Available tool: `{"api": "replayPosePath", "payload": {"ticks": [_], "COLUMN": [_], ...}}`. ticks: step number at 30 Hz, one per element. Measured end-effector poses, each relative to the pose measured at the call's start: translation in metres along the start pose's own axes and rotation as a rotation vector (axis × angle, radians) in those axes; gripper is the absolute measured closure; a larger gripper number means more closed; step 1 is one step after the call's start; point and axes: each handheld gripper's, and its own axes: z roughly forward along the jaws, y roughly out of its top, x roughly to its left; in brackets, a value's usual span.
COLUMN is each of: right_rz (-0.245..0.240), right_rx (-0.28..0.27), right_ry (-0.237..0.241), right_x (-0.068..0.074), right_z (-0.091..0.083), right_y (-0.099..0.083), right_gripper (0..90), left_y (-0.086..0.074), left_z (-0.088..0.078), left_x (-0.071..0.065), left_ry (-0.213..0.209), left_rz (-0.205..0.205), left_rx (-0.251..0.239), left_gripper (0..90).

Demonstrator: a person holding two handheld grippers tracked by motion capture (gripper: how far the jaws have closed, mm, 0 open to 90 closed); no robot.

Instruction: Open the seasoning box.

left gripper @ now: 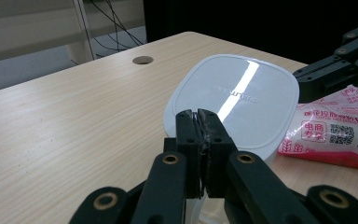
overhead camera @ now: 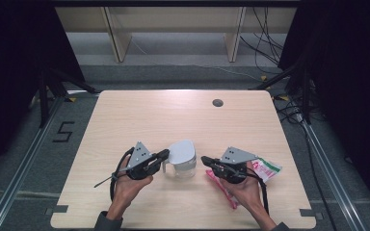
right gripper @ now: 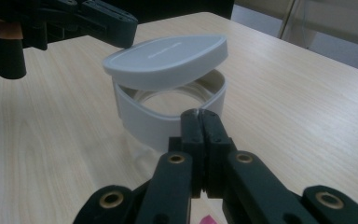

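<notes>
A clear container [overhead camera: 183,169] with a white collar [right gripper: 168,121] stands at the table's middle front. Its white lid [overhead camera: 180,150] [left gripper: 235,100] [right gripper: 168,58] lies loose and tilted on it, leaving a gap on the side facing my right gripper. My left gripper [overhead camera: 164,155] [left gripper: 198,115] is shut, with its tips over the lid's near edge and nothing between them. From the other side my right gripper [overhead camera: 204,160] [right gripper: 200,113] points at the collar, shut and holding nothing. A pink and white packet [overhead camera: 268,169] [left gripper: 340,135] lies under the right hand.
The wooden table [overhead camera: 173,115] has a round cable hole [overhead camera: 217,102] [left gripper: 142,59] near its far edge. Part of the packet [overhead camera: 224,188] sticks out at the front by the right hand. Beyond the table are a shelf frame [overhead camera: 120,38] and loose cables [overhead camera: 265,43].
</notes>
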Motion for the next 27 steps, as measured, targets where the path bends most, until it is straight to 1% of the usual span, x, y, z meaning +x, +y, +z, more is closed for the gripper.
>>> {"api": "replayPosePath", "payload": {"ticks": [1,2,3,4,5,6,7,8,9,10,11,12,13,14,15,16,17,18,20,21,22,23,24,25,26,27], "right_rz": [-0.009,0.002,0.002,-0.016,-0.014,-0.028,-0.017,0.005,0.009,0.009,-0.040,-0.040,-0.024,-0.033,-0.015,-0.015,-0.046,-0.046,-0.045,-0.032,-0.039,-0.031,-0.042,-0.042,-0.048,-0.034], "right_rx": [0.003,0.008,0.008,0.014,0.013,0.010,0.012,0.001,0.027,0.027,0.004,0.004,0.006,-0.008,-0.004,-0.004,0.000,0.000,0.001,-0.017,-0.016,-0.027,-0.011,-0.011,-0.031,-0.029], "right_ry": [0.003,0.002,0.002,0.002,0.004,0.022,0.018,0.014,0.035,0.035,0.037,0.037,0.041,0.044,0.044,0.044,0.058,0.058,0.052,0.051,0.054,0.041,0.055,0.055,0.050,0.042], "right_x": [-0.001,0.001,0.001,0.000,0.000,-0.001,0.001,0.003,0.003,0.003,0.003,0.003,0.005,0.006,0.008,0.008,0.009,0.009,0.010,0.010,0.010,0.011,0.011,0.011,0.012,0.013], "right_z": [0.002,0.007,0.007,0.010,0.012,0.014,0.015,0.015,0.014,0.014,0.016,0.016,0.015,0.016,0.016,0.016,0.019,0.019,0.019,0.020,0.020,0.021,0.020,0.020,0.022,0.022], "right_y": [0.001,0.003,0.003,0.006,0.006,0.007,0.008,0.009,0.011,0.011,0.015,0.015,0.016,0.020,0.021,0.021,0.023,0.023,0.024,0.025,0.026,0.027,0.029,0.029,0.031,0.031], "right_gripper": [90.0,90.0,90.0,90.0,90.0,90.0,90.0,90.0,90.0,90.0,90.0,90.0,90.0,90.0,90.0,90.0,90.0,90.0,90.0,90.0,90.0,89.9,89.8,89.8,89.0,88.6], "left_y": [0.000,0.000,0.000,0.000,-0.001,-0.001,-0.001,-0.001,-0.001,-0.001,-0.001,-0.001,-0.001,-0.002,-0.002,-0.002,-0.002,-0.002,-0.001,0.000,0.000,0.000,0.000,0.000,-0.001,-0.003], "left_z": [0.001,0.001,0.001,0.001,0.001,0.001,0.001,0.001,0.001,0.001,0.000,0.000,-0.001,-0.001,-0.001,-0.001,-0.001,-0.002,-0.006,-0.010,-0.010,-0.014,-0.020,-0.020,-0.026,-0.029], "left_x": [0.000,0.001,0.001,0.001,0.001,0.001,0.001,0.001,0.001,0.001,0.001,0.001,0.001,0.002,0.003,0.003,0.003,0.002,0.004,0.007,0.007,0.010,0.011,0.011,0.011,0.009], "left_ry": [-0.009,-0.012,-0.012,-0.011,-0.011,-0.011,-0.011,-0.011,-0.010,-0.010,-0.007,-0.007,-0.002,-0.003,-0.004,-0.004,0.001,0.008,0.018,0.023,0.023,0.020,0.008,0.008,0.010,0.030], "left_rz": [-0.006,-0.003,-0.003,-0.001,-0.003,-0.002,-0.001,-0.001,0.001,0.001,-0.001,-0.001,0.004,0.006,0.012,0.012,0.011,0.014,-0.001,-0.010,-0.010,-0.018,-0.016,-0.016,-0.009,-0.010], "left_rx": [-0.010,-0.012,-0.012,-0.013,-0.015,-0.011,-0.012,-0.012,-0.012,-0.012,-0.007,-0.007,0.002,0.004,0.002,0.002,0.003,0.004,0.000,-0.007,-0.007,-0.007,-0.022,-0.022,-0.016,-0.004], "left_gripper": [87.2,87.1,87.1,87.1,87.1,87.1,87.1,87.1,87.1,87.1,87.2,87.1,87.1,86.8,86.4,86.0,84.6,84.6,80.6,75.8,72.9,68.5,65.5,63.2,58.4,55.7]}}
